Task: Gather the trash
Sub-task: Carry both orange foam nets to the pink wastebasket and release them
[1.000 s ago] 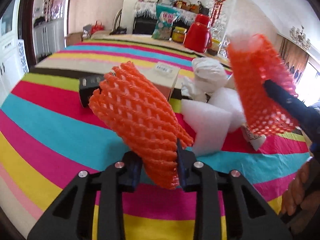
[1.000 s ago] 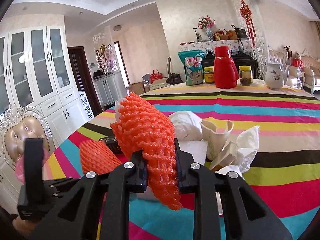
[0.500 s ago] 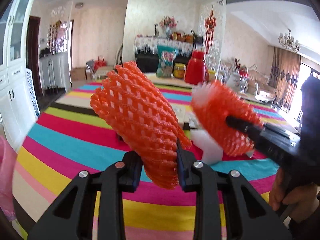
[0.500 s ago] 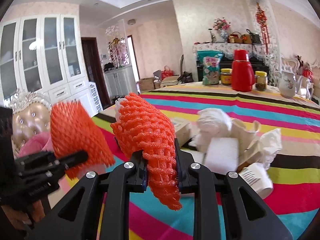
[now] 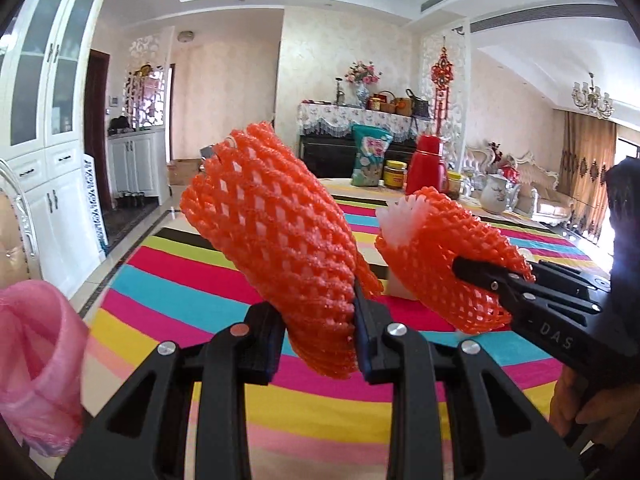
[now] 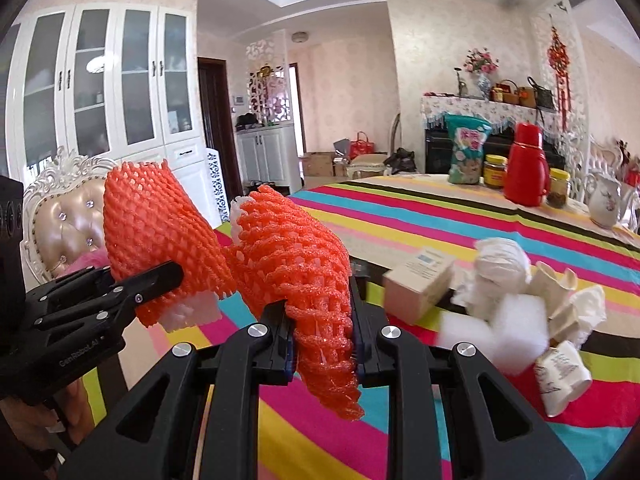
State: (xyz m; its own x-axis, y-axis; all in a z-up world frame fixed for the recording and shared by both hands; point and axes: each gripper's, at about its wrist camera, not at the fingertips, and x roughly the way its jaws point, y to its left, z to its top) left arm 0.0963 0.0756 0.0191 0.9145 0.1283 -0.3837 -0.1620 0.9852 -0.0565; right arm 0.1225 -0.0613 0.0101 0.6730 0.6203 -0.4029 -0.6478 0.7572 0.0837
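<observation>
My left gripper is shut on an orange foam fruit net, held up above the striped tablecloth. My right gripper is shut on a second orange foam net with a white net inside it. The two nets hang side by side near the table's left end. In the left wrist view the second net is to the right. In the right wrist view the first net is to the left. A pink trash bag shows at the lower left, beside the table.
More trash lies on the table to the right: crumpled white paper, a white foam piece, a small carton and a paper cup. A red thermos, jars and a snack bag stand at the far end. A padded chair is left of the table.
Both grippers have swung left with their nets, away from the trash pile and a little higher. The pink bag has come into the left wrist view at lower left.
</observation>
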